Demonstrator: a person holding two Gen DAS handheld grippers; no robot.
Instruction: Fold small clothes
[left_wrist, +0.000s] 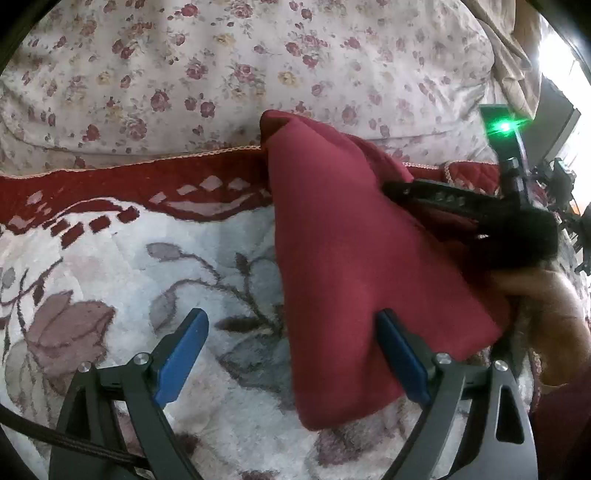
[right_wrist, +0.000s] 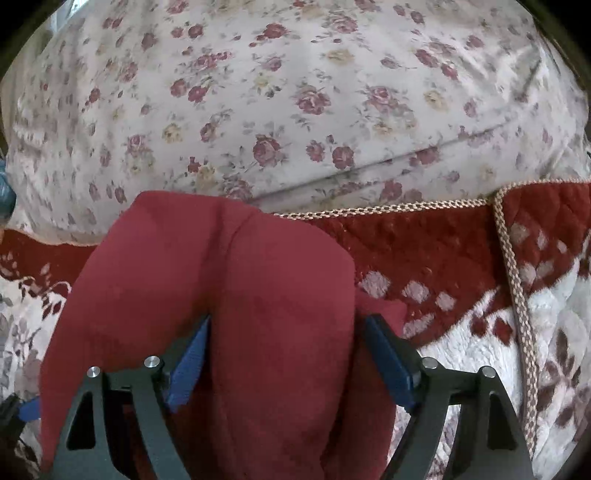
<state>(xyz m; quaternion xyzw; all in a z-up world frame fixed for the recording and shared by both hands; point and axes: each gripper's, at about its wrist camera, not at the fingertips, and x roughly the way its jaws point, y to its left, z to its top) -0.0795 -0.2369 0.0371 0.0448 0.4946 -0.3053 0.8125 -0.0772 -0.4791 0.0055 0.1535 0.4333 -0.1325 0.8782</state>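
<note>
My left tongs (left_wrist: 291, 350) stand wide open, gripping nothing; the dark red garment (left_wrist: 354, 258) lies folded right of centre, its lower edge reaching between the blue pads. My right tongs (right_wrist: 286, 354) also stand wide, the red cloth bunched loosely between the pads, unpinched. It rests on the fleecy floral blanket (left_wrist: 110, 266).

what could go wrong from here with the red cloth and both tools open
1. The red cloth bunches up between the open right tool, so it may snag and drag as the tool pulls away.
2. The open left tool has one finger over the cloth edge; closing may pinch the blanket too.
</note>
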